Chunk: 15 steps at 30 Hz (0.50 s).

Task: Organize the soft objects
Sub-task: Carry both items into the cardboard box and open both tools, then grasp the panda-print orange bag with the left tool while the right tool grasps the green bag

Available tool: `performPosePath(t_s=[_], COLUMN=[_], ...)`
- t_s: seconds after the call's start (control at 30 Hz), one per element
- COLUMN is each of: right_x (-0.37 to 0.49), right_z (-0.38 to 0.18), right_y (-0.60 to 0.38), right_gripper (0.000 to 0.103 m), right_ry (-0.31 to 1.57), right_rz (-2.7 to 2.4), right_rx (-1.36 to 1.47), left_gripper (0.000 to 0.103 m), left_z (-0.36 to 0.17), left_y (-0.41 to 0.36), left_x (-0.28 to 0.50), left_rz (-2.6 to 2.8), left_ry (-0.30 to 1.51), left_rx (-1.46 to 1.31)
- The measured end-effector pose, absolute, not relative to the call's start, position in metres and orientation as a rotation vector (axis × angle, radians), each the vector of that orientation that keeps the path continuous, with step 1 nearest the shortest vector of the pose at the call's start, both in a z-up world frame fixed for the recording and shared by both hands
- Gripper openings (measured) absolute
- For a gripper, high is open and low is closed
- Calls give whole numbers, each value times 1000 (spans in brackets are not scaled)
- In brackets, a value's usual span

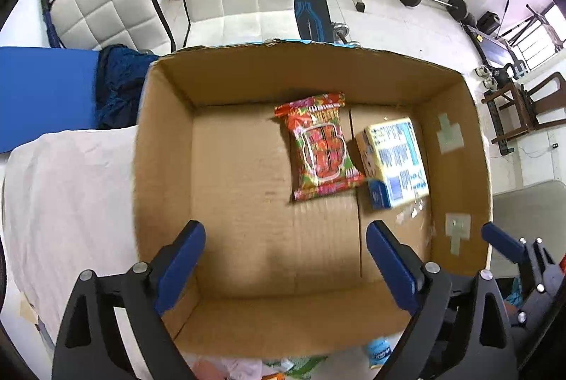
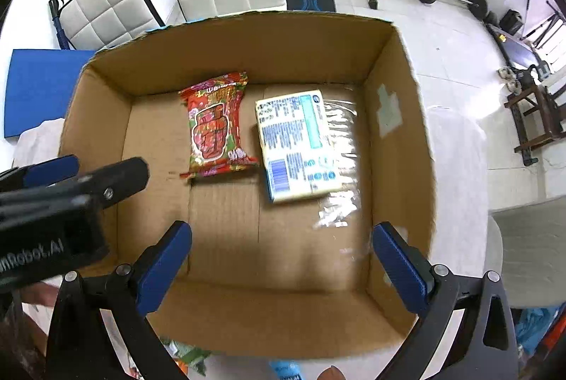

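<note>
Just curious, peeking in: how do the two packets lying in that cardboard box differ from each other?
The red packet is bright red and green with a crimped, ruffled edge at each end; the pale packet is cream and blue, covered in fine print and a barcode.
The red packet looks like a thin pillow-shaped pouch; the pale packet is blockier, with squarer sides.
Both lie flat, side by side on the floor of the cardboard box, and neither is gripped.

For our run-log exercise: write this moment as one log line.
left gripper: open, empty | right gripper: open, empty | cardboard box: red snack packet, tissue pack side by side
</note>
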State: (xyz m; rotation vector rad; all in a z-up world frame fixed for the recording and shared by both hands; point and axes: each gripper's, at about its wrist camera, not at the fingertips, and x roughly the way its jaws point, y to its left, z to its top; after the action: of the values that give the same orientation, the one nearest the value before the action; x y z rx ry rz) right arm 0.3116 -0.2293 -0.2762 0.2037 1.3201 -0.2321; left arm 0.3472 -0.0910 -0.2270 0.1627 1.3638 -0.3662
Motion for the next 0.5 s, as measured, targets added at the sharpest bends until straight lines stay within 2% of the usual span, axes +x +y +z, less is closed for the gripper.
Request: performPosePath(t_s=[0.5], right_x=[229], right_z=[-181], right_y=[-203], right_gripper=[103], right_ry=[1179], right_rz=[-287], right_rx=[191], left_gripper=[93], left_z=[-126], left_y=[-61], left_x=[263], left_rz=[-325], left_ry=[1141], left_rx=[145])
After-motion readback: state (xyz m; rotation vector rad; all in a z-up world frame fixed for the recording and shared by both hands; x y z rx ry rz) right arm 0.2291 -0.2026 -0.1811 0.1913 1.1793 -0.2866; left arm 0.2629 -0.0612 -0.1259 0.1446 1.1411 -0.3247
